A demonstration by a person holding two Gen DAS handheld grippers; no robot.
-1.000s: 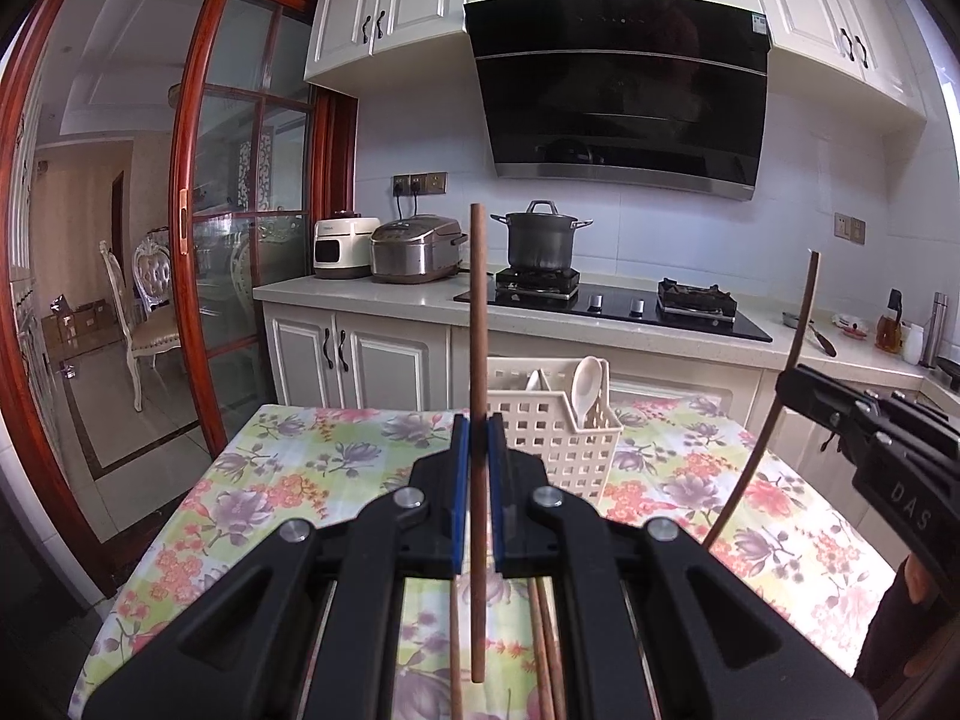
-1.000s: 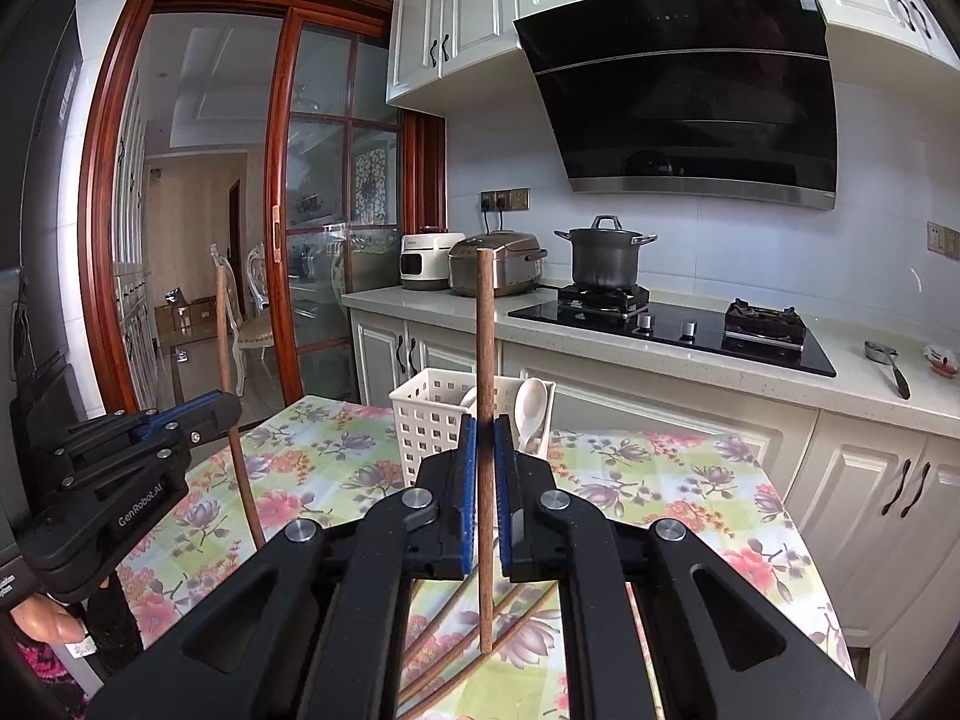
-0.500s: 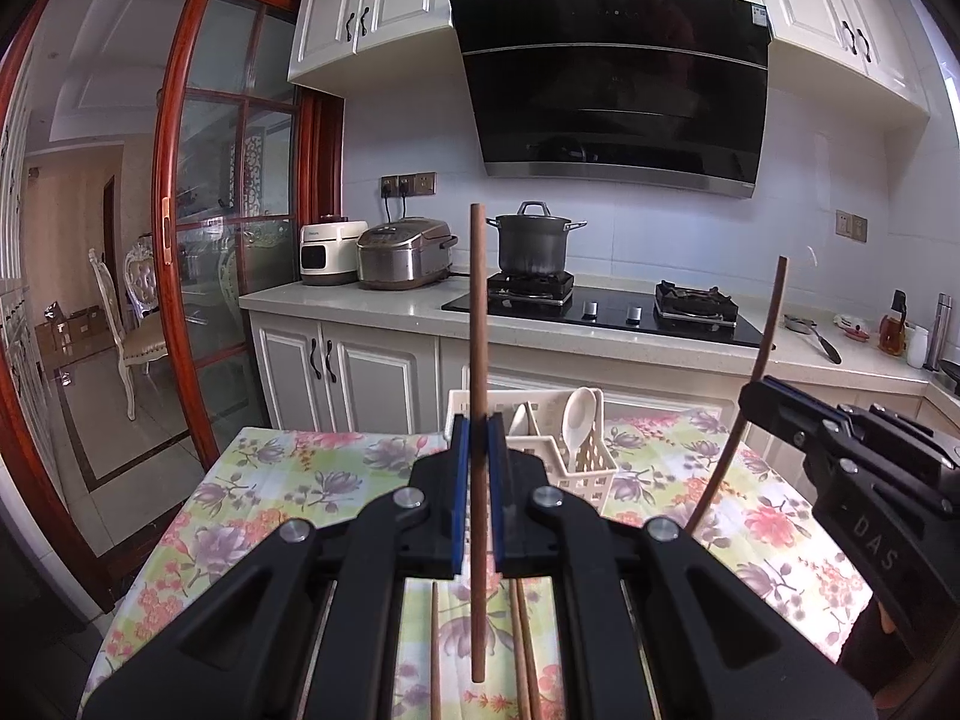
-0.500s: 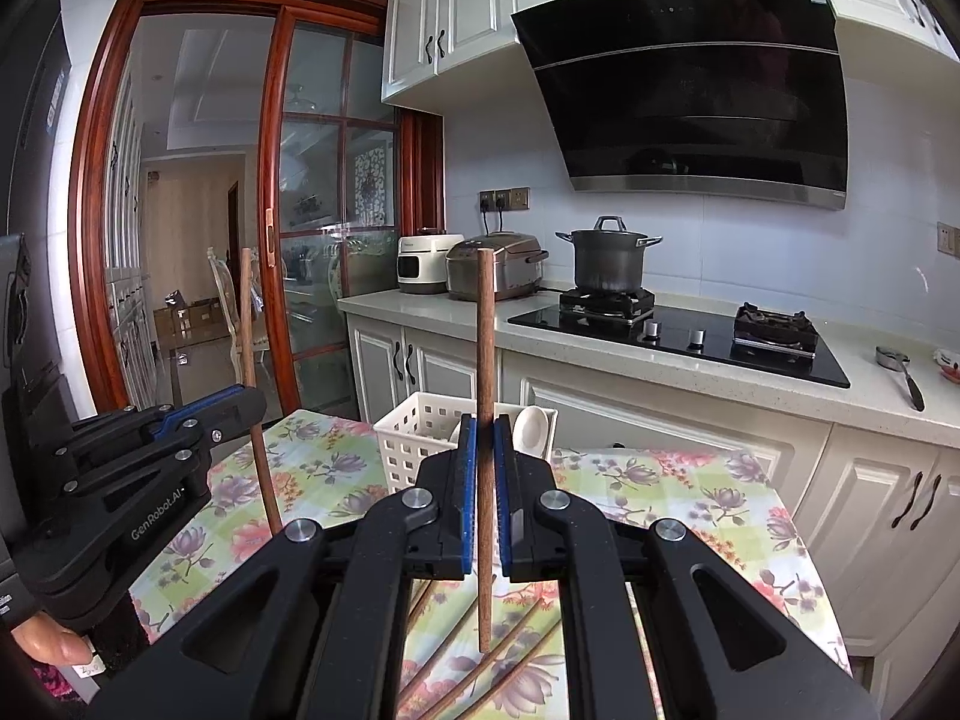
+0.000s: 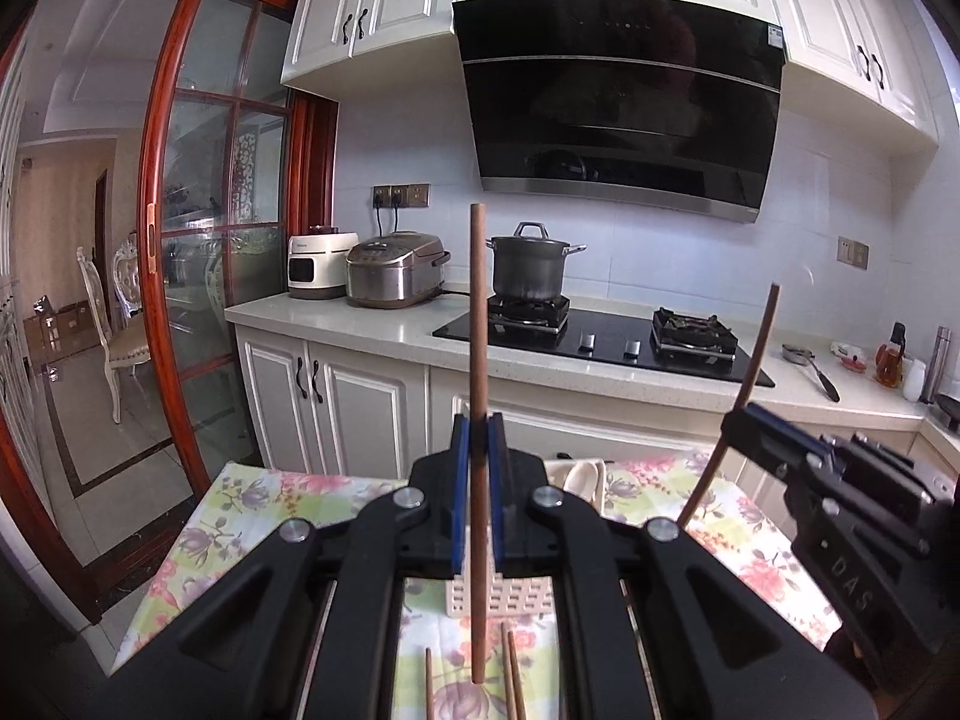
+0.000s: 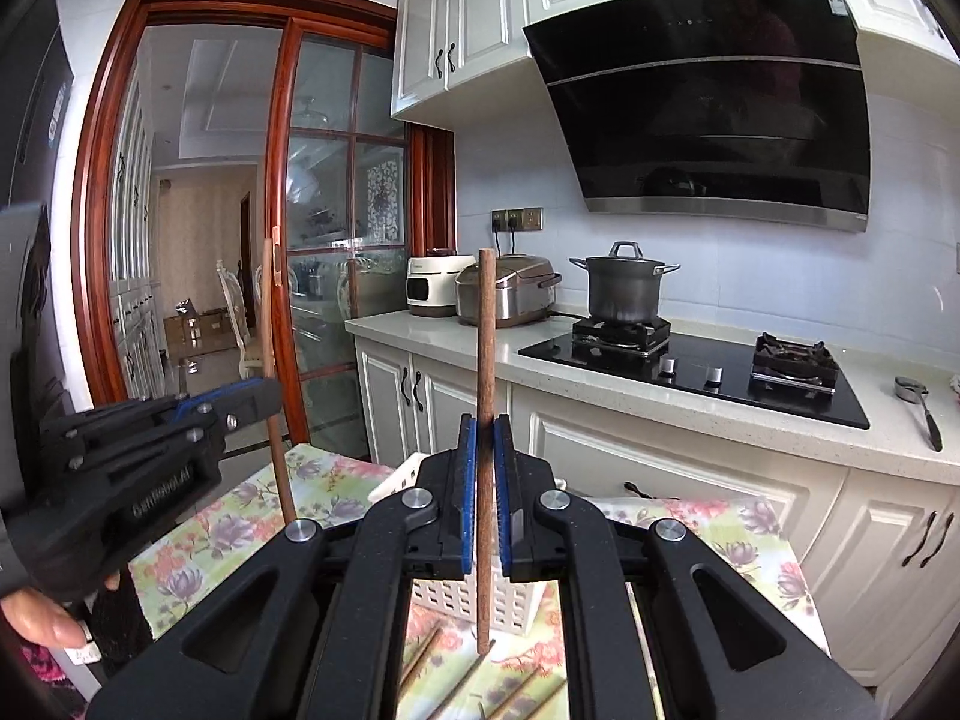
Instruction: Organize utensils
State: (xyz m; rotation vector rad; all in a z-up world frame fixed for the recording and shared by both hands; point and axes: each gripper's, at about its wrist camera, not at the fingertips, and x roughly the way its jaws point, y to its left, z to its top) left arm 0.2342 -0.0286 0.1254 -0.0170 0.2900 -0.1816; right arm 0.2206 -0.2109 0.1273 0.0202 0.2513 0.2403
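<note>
Chopsticks gripped upright, one per gripper: left gripper (image 5: 478,450) clamped on its brown chopstick (image 5: 477,312), right gripper (image 6: 485,456) clamped on the other chopstick (image 6: 485,360). Both hung above and just short of the white slotted basket (image 6: 456,597). Best kept vertical and lowered tip-first inside basket walls; loose chopsticks (image 6: 444,654) lay before the basket.
</note>
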